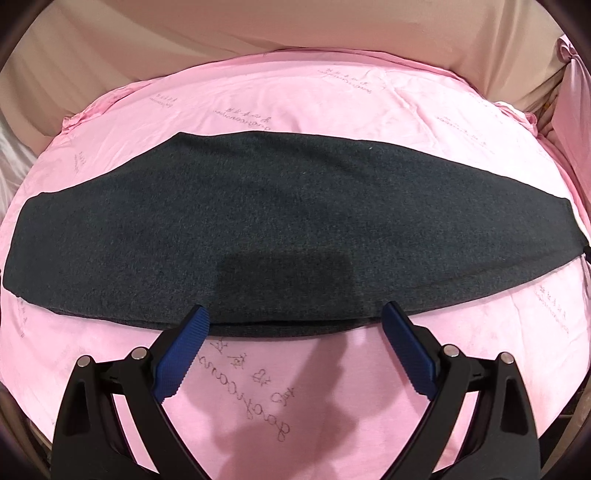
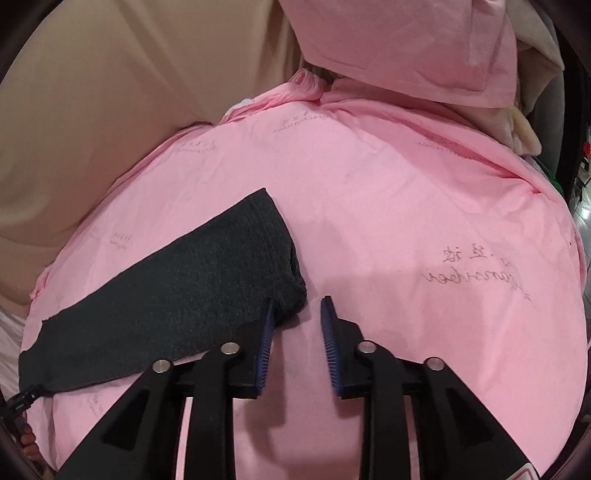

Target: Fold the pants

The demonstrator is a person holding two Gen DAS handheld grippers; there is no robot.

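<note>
Dark grey knit pants [image 1: 288, 229] lie flat as one long strip across the pink printed bedsheet [image 1: 258, 398]. Your left gripper [image 1: 295, 317] is spread wide at the pants' near edge, gripping nothing. Your right gripper [image 2: 297, 306] is part open at the pants' end, left pad touching the cloth, nothing clamped.

I'm looking at a bed covered by a pink cotton sheet printed with faint grey script [image 1: 332, 110], which fills most of both frames. Behind it, across the top of the left wrist view, hangs a draped beige fabric backdrop [image 1: 332, 26]. At the upper right of the right wrist view sits a pink pillow [image 2: 406, 48] over cream bedding [image 2: 521, 129], with glossy floor [image 2: 581, 206] at the far right edge.
</note>
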